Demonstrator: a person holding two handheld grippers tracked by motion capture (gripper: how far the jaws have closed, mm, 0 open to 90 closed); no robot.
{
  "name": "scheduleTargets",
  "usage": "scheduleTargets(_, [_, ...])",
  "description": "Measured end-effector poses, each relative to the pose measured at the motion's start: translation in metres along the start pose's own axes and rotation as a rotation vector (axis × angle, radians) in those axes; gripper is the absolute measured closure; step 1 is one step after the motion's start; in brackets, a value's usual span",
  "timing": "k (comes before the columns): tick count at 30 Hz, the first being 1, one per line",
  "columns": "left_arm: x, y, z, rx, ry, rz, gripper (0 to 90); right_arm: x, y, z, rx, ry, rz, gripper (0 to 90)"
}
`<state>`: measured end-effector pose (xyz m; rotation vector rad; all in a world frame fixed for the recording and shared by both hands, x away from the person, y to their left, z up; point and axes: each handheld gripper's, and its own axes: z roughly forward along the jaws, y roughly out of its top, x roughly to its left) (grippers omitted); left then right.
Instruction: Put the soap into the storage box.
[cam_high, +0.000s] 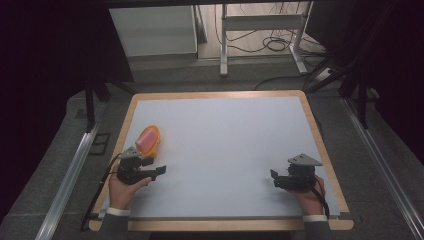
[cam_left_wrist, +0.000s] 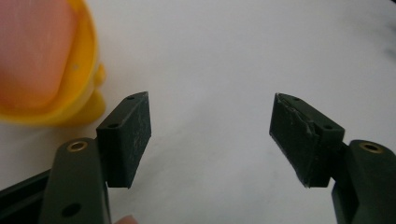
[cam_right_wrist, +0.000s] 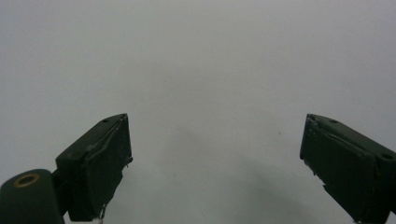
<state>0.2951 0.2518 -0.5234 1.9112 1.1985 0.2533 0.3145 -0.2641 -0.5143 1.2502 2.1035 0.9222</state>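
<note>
A yellow-rimmed object with a pink-orange top (cam_high: 148, 139) lies on the white table mat near its left edge. In the left gripper view this yellow and pink object (cam_left_wrist: 44, 65) sits at the upper left, just beyond the left jaw. My left gripper (cam_high: 159, 172) rests on the mat right below it, held by a hand, jaws wide apart with nothing between them (cam_left_wrist: 210, 135). My right gripper (cam_high: 275, 178) lies low at the front right of the mat, pointing left. Its jaws stand wide over bare white surface (cam_right_wrist: 215, 158).
The white mat (cam_high: 225, 145) sits in a wooden-edged table top (cam_high: 320, 135). Grey floor and metal rails run along both sides. Table legs and cables (cam_high: 270, 42) are in the background beyond the far edge.
</note>
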Motion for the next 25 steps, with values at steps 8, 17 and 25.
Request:
scheduleTargets(8, [0.0089, -0.0062, 0.0051, 0.023, 0.02, -0.016, 30.6, 0.0051, 0.0008, 0.0048, 0.016, 0.003, -0.016, 8.6])
scheduleTargets(17, [0.0085, -0.0015, 0.0044, 0.016, 0.018, -0.001, 30.6, 0.0069, 0.0017, 0.001, -0.004, -0.002, -0.021, 8.7])
scheduleTargets(25, [0.0113, -0.0011, -0.0016, 0.004, 0.037, -0.007, 29.8, 0.0099, 0.003, 0.0007, -0.021, 0.011, -0.035, 8.7])
